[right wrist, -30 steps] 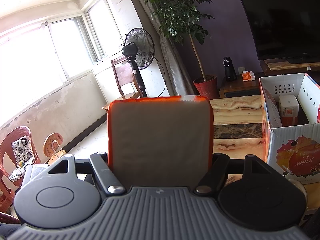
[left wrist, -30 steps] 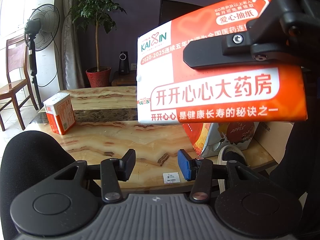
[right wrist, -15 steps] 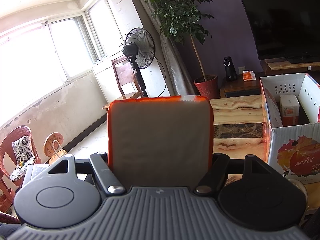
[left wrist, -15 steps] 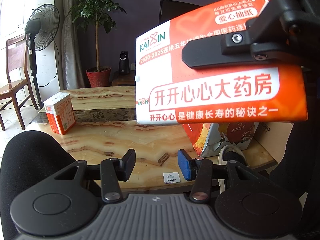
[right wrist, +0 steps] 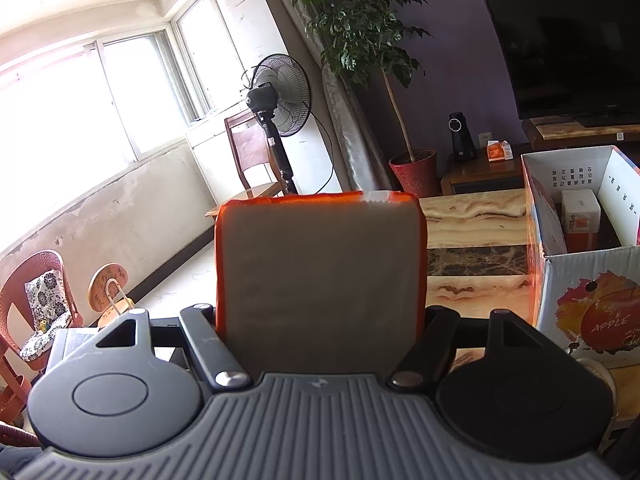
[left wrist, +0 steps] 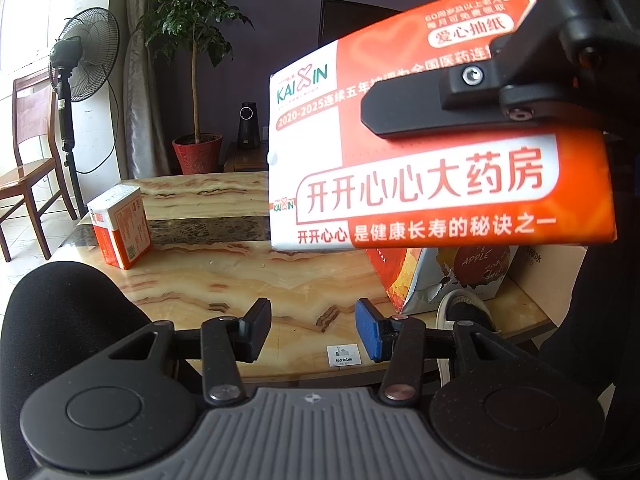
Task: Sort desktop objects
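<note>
An orange-and-white tissue pack (left wrist: 440, 192) hangs in the air over the marble table (left wrist: 220, 276), held from the right. My right gripper (right wrist: 320, 314) is shut on it; the pack's grey end (right wrist: 320, 280) fills the space between its jaws. A black finger (left wrist: 420, 114) of that gripper crosses the pack's face. My left gripper (left wrist: 312, 328) is open and holds nothing, low above the table's near edge. A second, smaller tissue pack (left wrist: 120, 228) stands on the table's left end. The cardboard apple box (right wrist: 592, 300) is open on the right, with another tissue pack (right wrist: 580, 216) inside.
A floor fan (right wrist: 280, 96), a wooden chair (left wrist: 28, 160) and a potted plant (left wrist: 196, 152) stand beyond the table's far left. A TV (right wrist: 568, 44) is at the back right. A shoe (left wrist: 460, 312) shows by the apple box (left wrist: 452, 276).
</note>
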### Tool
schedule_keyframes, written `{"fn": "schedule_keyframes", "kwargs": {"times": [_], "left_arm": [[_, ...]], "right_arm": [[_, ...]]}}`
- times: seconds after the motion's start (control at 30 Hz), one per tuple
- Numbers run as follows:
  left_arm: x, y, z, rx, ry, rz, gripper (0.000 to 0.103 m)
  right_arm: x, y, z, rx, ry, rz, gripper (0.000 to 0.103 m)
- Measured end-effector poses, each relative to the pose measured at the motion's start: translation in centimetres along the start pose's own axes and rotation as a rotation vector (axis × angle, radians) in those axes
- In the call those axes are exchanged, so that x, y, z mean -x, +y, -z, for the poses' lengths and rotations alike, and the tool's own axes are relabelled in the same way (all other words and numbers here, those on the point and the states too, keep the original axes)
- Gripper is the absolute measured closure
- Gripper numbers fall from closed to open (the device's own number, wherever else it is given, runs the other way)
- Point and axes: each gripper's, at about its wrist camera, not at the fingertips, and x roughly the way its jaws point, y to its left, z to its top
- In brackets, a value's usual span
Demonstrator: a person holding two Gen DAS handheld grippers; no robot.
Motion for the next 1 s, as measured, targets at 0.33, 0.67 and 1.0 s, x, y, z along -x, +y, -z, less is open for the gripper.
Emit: {"fn": "schedule_keyframes", "kwargs": {"times": [0.33,0.67,1.0], "left_arm": [[-0.09,0.15,-0.01,-0.001,0.001,0.002,0.055],[-0.02,-0.02,0.0,0.0,0.0,0.001,0.055],[0.04,-0.09,0.06,-0.001,0.002,0.001,0.055]], "right_arm": [[0.28,0.1,0.04,-0.003,0.003,0.001,0.029],[0.41,0.14,0.14,-0.002,0.004,0.0,0.029],[0.45,0.25,0.21,-0.002,0.007,-0.001,0.029]]}}
